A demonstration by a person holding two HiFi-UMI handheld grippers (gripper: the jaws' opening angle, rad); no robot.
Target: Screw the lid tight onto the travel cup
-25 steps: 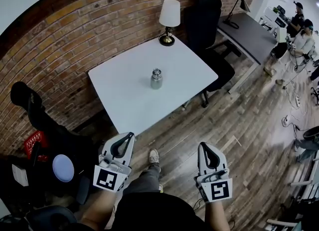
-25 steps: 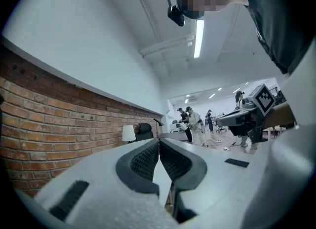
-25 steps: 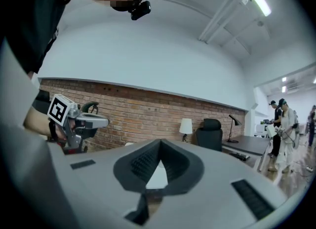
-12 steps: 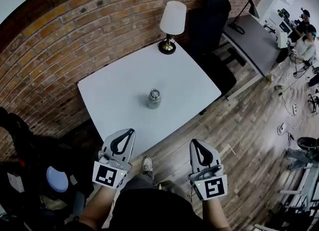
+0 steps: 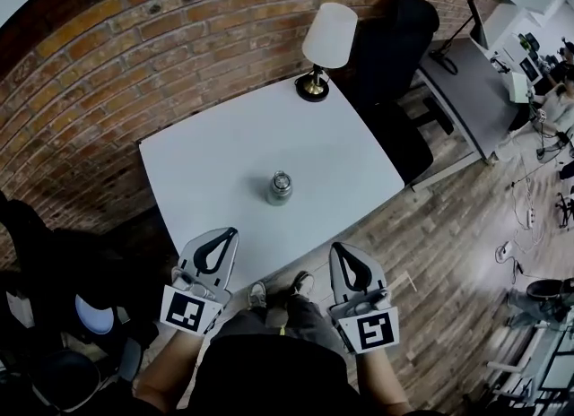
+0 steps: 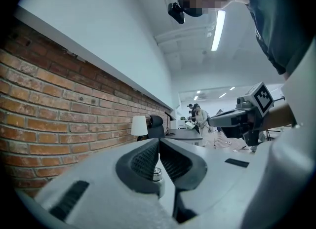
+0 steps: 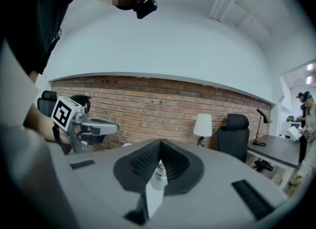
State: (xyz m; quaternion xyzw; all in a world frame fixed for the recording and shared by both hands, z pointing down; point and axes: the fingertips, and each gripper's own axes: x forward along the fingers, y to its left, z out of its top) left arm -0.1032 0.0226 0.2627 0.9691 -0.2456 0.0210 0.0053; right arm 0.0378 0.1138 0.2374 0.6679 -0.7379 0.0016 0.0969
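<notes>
A small steel travel cup (image 5: pixel 279 187) with its lid on top stands upright near the middle of the white table (image 5: pixel 215 150). My left gripper (image 5: pixel 231 231) is shut and empty, its tip over the table's near edge, short of the cup. My right gripper (image 5: pixel 339 248) is shut and empty too, just off the near edge to the right. In the left gripper view the cup (image 6: pixel 157 173) shows far off behind the closed jaws of the left gripper (image 6: pixel 159 140). The right gripper view has the cup (image 7: pixel 159 171) behind the right gripper (image 7: pixel 160 141).
A table lamp (image 5: pixel 323 47) stands at the table's far corner by the brick wall (image 5: pixel 108 56). A black office chair (image 5: pixel 395 65) sits to the right, with a grey desk (image 5: pixel 471 91) beyond it. Dark bags and chairs (image 5: pixel 54 316) crowd the left. The floor is wood.
Both grippers have come forward to the table's near edge, still shut. The table and cup now lie closer beneath the head view.
</notes>
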